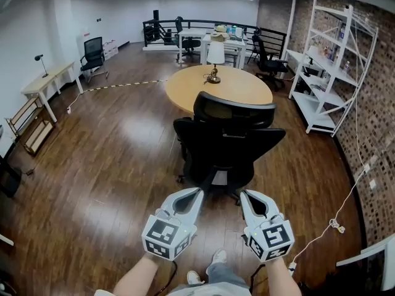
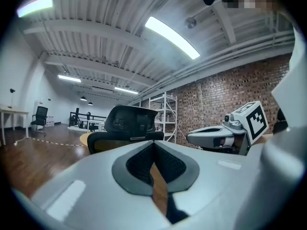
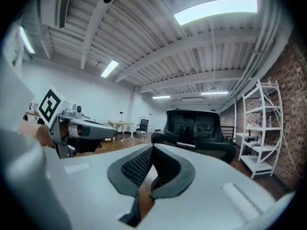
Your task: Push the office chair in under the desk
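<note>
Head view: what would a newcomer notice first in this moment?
A black office chair stands mid-frame, its back toward the camera, at the near edge of a round wooden desk with a lamp on it. Below, the left gripper and right gripper, both shut and empty, point at the chair.

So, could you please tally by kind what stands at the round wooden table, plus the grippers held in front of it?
round wooden table: 1
black office chair: 1
table lamp: 1
grippers: 2 (left gripper, right gripper)
Total: 5
</note>
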### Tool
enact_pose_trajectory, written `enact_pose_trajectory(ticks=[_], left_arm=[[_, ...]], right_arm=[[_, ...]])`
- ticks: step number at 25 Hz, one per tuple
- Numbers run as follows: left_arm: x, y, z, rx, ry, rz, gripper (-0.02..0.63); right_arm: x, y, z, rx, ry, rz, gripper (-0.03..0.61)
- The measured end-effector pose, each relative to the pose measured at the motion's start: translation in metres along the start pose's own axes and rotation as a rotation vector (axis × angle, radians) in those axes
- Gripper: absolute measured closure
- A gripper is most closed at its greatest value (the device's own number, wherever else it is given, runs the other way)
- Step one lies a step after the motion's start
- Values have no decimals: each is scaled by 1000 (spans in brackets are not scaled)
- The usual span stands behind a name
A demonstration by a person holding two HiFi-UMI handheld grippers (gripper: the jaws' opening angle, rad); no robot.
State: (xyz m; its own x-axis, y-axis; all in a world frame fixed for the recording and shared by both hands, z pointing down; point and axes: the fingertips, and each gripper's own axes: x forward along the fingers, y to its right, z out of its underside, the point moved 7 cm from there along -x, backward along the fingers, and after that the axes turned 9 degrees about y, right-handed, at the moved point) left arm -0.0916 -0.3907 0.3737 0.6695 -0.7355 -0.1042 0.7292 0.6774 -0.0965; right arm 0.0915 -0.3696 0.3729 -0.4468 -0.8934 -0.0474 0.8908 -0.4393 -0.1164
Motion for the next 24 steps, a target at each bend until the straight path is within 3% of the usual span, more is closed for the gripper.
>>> enact_pose_trajectory(ticks=[8, 24], left_arm=[[-18, 27, 12, -70, 27, -20, 597], [-14, 46, 22, -63, -7, -13, 597]], right_arm=[[-18, -28, -1, 105, 51, -20, 578], [-31, -26, 12, 142, 61, -11, 578]])
